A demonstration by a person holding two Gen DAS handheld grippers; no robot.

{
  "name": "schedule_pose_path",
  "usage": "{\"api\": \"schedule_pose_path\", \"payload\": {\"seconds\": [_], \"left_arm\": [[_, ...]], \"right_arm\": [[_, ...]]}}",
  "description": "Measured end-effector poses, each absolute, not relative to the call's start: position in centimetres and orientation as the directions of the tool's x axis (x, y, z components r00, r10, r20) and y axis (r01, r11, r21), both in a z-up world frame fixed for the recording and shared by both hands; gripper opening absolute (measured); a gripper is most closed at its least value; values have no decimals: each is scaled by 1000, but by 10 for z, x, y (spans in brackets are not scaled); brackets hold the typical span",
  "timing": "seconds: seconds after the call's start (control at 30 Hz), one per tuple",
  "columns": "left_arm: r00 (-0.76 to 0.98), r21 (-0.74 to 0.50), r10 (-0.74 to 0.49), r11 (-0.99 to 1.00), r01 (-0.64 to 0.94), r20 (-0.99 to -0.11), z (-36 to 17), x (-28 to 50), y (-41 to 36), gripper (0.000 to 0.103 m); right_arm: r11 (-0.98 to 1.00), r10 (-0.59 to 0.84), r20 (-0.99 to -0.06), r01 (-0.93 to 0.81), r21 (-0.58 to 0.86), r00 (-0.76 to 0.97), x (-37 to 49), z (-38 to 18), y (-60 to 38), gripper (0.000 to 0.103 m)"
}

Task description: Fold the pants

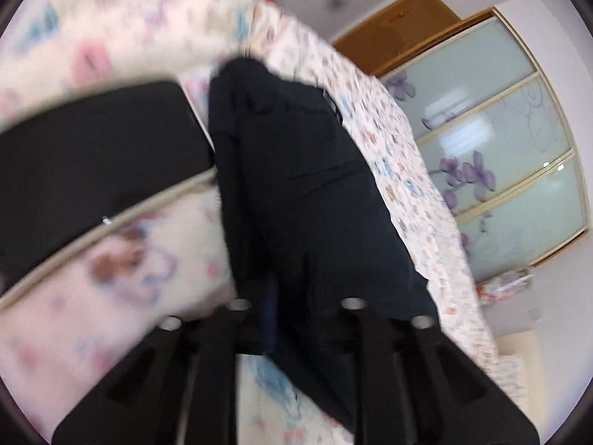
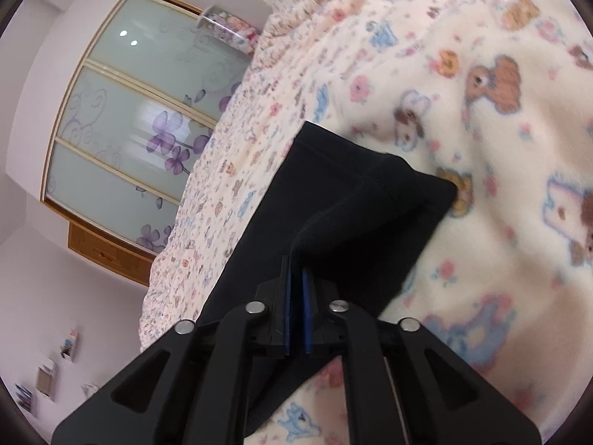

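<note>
Nearby, black case: a black zippered case (image 1: 92,155) lies on the bed, just beside the pants on their left in the left view; a pale zipper band (image 1: 111,218) runs along its near edge.
Obstruction: in the left view the dark cloth drapes over the claw tips and hides the fingers; that view is blurred.
Pants: dark navy pants (image 2: 333,215) lie stretched on the blanket, near the bed's edge, and reach into both claws; in the left view the pants (image 1: 296,185) run away from the camera toward the far end of the bed.
Hem: in the right view one stitched end (image 2: 378,181) lies doubled over on the blanket.
Right claw: the right claw (image 2: 296,311) has its blue pads (image 2: 306,311) pressed together on a fold of the pants.
Left claw: the left claw (image 1: 292,315) is buried in the cloth; whether it is apart or together I cannot tell.
Bed: a fleece blanket (image 2: 481,148) in cream with bears, flowers and blue animals covers it; a sheet (image 2: 207,200) with a finer print hangs down the side.
Room: a wardrobe (image 2: 122,141) with frosted glass doors, purple flower prints and a wooden frame stands beyond the bed, also seen in the left view (image 1: 493,155).
Walls: pale pink-white; small items (image 2: 48,374) show on the wall low in the right view, too blurred to name.
</note>
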State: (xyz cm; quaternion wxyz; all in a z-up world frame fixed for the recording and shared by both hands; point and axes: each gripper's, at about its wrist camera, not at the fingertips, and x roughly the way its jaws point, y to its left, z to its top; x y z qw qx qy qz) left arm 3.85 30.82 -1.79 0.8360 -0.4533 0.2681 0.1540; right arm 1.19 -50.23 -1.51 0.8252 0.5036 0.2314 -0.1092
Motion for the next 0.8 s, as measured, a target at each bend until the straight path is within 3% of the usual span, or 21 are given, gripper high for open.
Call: {"api": "schedule_pose_path", "payload": {"seconds": [0.03, 0.1, 0.13, 0.17, 0.2, 0.23, 0.3, 0.4, 0.43, 0.5, 0.53, 0.6, 0.73, 0.77, 0.8], "left_arm": [[821, -670, 50, 551, -498, -569, -11, 30, 304, 49], [859, -635, 152, 612, -471, -489, 14, 7, 281, 58], [876, -621, 165, 647, -442, -452, 24, 1, 268, 67], [895, -602, 165, 687, -406, -415, 31, -4, 254, 72], [912, -585, 142, 727, -361, -386, 36, -6, 238, 84], [922, -579, 101, 752, -317, -373, 38, -2, 225, 87], [930, -595, -42, 779, -197, -364, 31, 16, 205, 87], [890, -566, -94, 800, -200, -447, 10, 37, 194, 87], [872, -557, -92, 800, -223, -480, 2, 42, 195, 87], [846, -571, -106, 781, -254, -522, -12, 49, 201, 87], [846, -574, -109, 779, -253, -521, -13, 50, 203, 87], [848, -556, -101, 793, -247, -520, -13, 52, 201, 88], [843, -514, -84, 823, -242, -531, -17, 50, 195, 91], [843, -511, -83, 825, -241, -532, -17, 55, 194, 91], [843, -512, -84, 824, -242, -532, -18, 55, 195, 92]], "right_arm": [[448, 69, -491, 412, 793, 869, 10, -16, -503, 13], [377, 109, -474, 405, 833, 874, 4, -23, -510, 36], [350, 120, -462, 398, 848, 879, 1, -25, -512, 60], [317, 134, -432, 374, 871, 892, -3, -27, -514, 62], [294, 144, -407, 353, 888, 902, -6, -28, -515, 62], [291, 146, -397, 344, 893, 906, -8, -26, -515, 62], [296, 131, -389, 338, 893, 912, -10, -20, -515, 62], [292, 91, -434, 393, 872, 896, -4, -20, -522, 62], [288, 77, -455, 417, 862, 887, 1, -22, -525, 62], [309, 52, -516, 477, 823, 855, 14, -29, -532, 38], [326, 47, -537, 495, 806, 843, 22, -32, -535, 13], [425, 25, -548, 487, 763, 836, 36, -23, -535, 7], [732, 15, -231, 147, 665, 973, 19, 51, -501, 6], [761, -38, -243, 186, 622, 969, 14, 55, -498, 6], [743, -97, -332, 290, 603, 938, 15, 44, -503, 6]]}}
